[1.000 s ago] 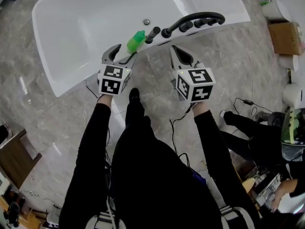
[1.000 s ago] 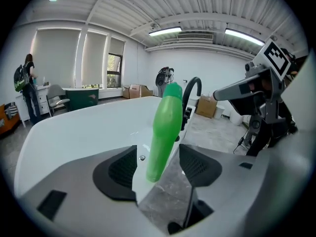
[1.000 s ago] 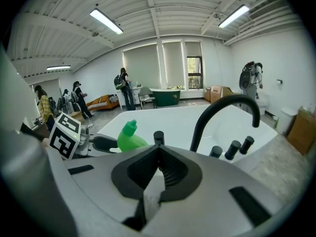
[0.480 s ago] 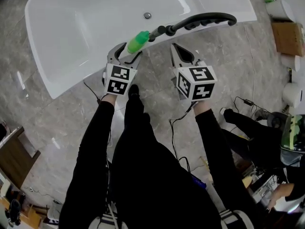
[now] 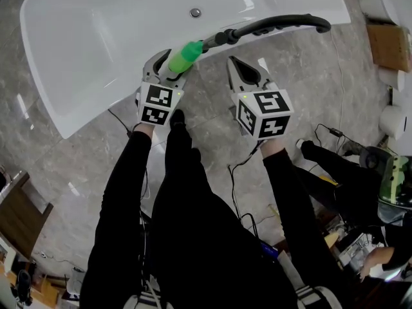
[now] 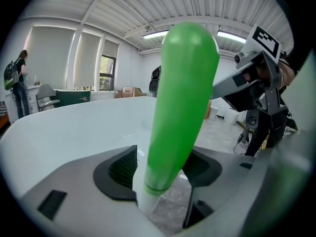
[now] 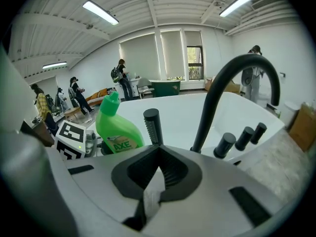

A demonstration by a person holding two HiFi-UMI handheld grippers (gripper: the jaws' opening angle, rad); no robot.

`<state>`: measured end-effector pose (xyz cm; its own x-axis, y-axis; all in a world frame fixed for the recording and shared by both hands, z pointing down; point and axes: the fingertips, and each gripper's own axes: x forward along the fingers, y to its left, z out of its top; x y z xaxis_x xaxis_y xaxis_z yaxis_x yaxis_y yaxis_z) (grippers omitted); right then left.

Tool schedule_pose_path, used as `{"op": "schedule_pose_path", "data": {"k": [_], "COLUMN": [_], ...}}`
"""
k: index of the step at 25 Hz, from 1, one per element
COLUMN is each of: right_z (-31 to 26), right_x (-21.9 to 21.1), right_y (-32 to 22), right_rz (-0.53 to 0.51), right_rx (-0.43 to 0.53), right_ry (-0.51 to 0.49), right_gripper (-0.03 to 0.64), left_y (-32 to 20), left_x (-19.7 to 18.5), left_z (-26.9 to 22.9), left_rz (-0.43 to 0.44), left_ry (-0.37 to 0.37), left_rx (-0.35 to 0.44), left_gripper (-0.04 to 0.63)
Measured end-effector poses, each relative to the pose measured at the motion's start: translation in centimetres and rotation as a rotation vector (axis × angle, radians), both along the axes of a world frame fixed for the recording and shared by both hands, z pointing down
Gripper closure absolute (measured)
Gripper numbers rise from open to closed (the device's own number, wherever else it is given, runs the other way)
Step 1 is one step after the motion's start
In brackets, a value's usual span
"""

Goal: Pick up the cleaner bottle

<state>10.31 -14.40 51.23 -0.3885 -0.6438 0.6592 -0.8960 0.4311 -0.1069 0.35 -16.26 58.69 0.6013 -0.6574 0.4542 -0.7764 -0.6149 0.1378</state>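
The green cleaner bottle [image 5: 185,55] stands on the white bathtub's [image 5: 96,37] near rim, beside the black hand shower. My left gripper [image 5: 166,62] is around it. In the left gripper view the bottle [image 6: 182,98] fills the middle, and the left gripper [image 6: 160,166] has a dark pad against each side of its lower part. My right gripper [image 5: 234,63] hovers just right of the bottle, jaws together and holding nothing. In the right gripper view the bottle [image 7: 116,130] shows at left beyond the shut right gripper [image 7: 158,149], with the left gripper's marker cube [image 7: 70,137] next to it.
A curved black faucet [image 5: 283,24] arches over the tub rim, with the hand shower handle [image 7: 152,125] and round knobs [image 7: 225,144] beside it. The tub drain [image 5: 195,12] is farther in. Cables [image 5: 328,134], a cardboard box [image 5: 388,44] and a crouching person [image 5: 386,192] are at right.
My left gripper has moved forward onto the bottle, and its jaws, which stood apart short of it, now sit against its sides. The right gripper has hardly moved.
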Motion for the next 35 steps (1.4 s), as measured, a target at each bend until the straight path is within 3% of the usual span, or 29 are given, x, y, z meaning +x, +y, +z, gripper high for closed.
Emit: {"op": "schedule_pose_path", "data": {"k": [18,26,35], "right_z": [3.1,3.8,4.2], "right_x": [0.1,0.0,-0.5], "right_y": [-1.2,-0.9,-0.5], "right_rz": [0.036,0.035,0.039], "right_rx": [-0.051,-0.062,-0.065], "right_ry": [-0.027,-0.021,-0.017], "right_gripper": [0.615,0.615,0.615], "left_y": [-1.8,-2.0,-2.0], "left_x": [2.4,2.4,2.4], "left_z": [0.3,0.2,-0.3], "left_rz": [0.060,0.054,0.070], "left_ry": [0.021,0.027,0.024], "left_rx": [0.128,0.196,0.235], "left_gripper": [0.324,0.379,0.391]}}
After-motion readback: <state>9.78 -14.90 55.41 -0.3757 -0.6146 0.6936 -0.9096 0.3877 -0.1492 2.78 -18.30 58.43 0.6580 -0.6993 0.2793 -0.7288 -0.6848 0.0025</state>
